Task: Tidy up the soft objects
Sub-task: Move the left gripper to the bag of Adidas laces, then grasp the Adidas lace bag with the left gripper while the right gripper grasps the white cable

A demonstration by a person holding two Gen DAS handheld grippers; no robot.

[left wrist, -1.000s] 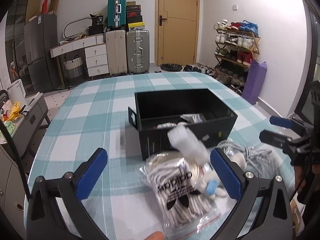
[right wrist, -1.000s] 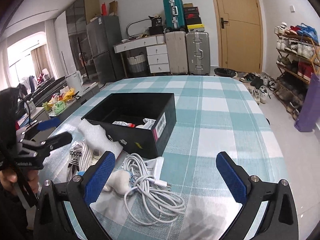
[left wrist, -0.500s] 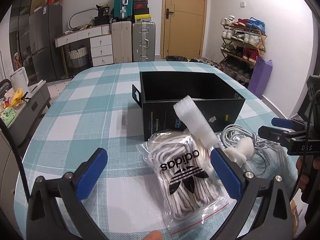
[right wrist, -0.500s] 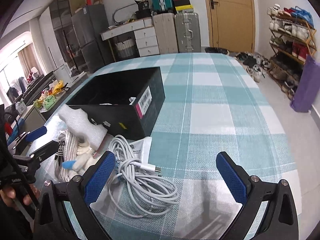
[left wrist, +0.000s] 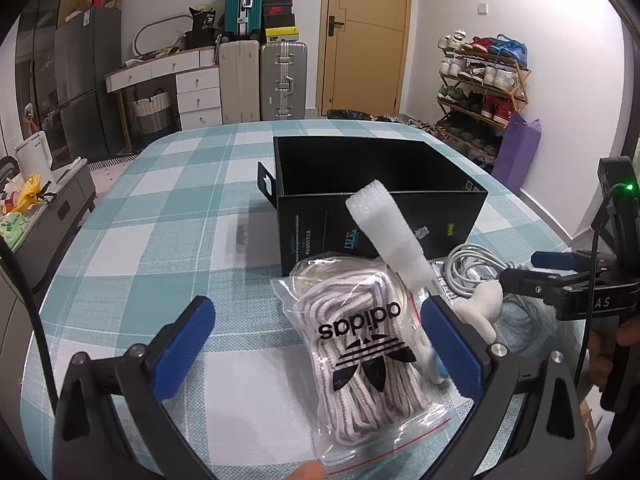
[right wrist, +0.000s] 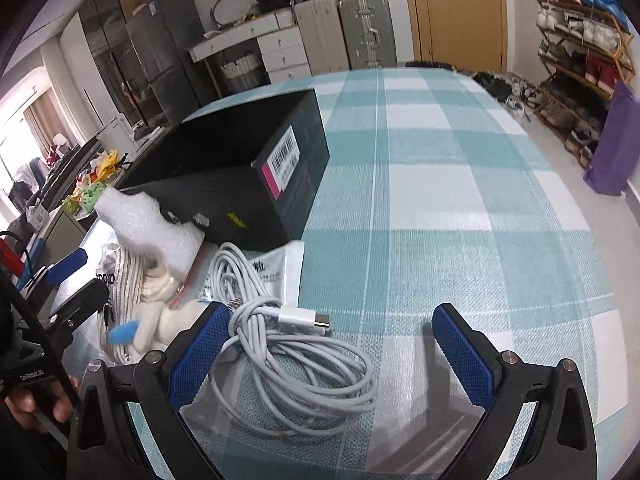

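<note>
- The left tool (left wrist: 320, 354) is spread wide with nothing gripped; its blue ribbed pads (left wrist: 182, 350) sit on black, angular arms, and the lower part of the frame is cut off by the picture edge.
- Between those fingers lies a clear zip bag of white, red-flecked laces (left wrist: 362, 356), glossy and crinkled, with a black adidas logo printed upside down; its right edge is close to the right pad, though contact cannot be told.
- A white foam strip (left wrist: 386, 236), soft and finely pebbled, slants up from the bag and overlaps the front wall of the black box (left wrist: 380, 184).
- The box is matte cardboard, open-topped and rectangular; its contents are hidden from both views.
- The right tool (right wrist: 328, 344) is equally wide apart and grips nothing; its left pad (right wrist: 198, 356) lies over the rim of a loose coil of smooth white cable (right wrist: 288, 360), whose flat plug end points into the gap.
- Just left of the coil sits a small fuzzy cream plush toy (right wrist: 160, 324) with a blue tip, partly hidden behind the tool.
- A flat printed packet (right wrist: 276, 276) lies half covered under the cable.
- Everything rests on the worktop (right wrist: 440, 200), covered in a woven teal-and-white check cloth.
</note>
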